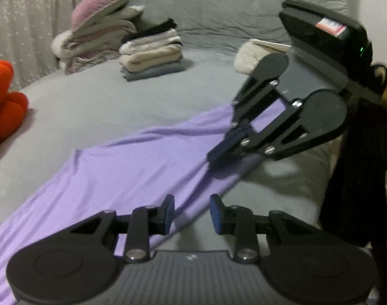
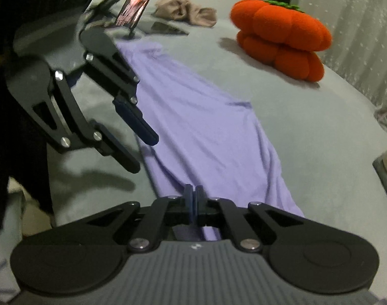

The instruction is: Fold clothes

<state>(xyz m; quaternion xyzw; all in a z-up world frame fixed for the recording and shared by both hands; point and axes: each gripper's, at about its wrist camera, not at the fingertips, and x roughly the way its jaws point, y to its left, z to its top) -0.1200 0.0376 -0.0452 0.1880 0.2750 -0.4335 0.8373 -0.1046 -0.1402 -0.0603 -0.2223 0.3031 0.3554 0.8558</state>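
Note:
A long purple garment lies stretched in a strip across the grey bed. In the left wrist view my left gripper is open, hovering over the garment's near edge with nothing between its pads. My right gripper is shut, with its tips at the garment's end, and the cloth edge runs taut from its tip. From the right wrist view, the left gripper hangs open just above the garment's left edge.
A stack of folded clothes and a pink and white pile sit at the back. An orange pumpkin cushion, a phone on a stand and a beige cloth lie past the garment. A person's dark clothing is at the bed edge.

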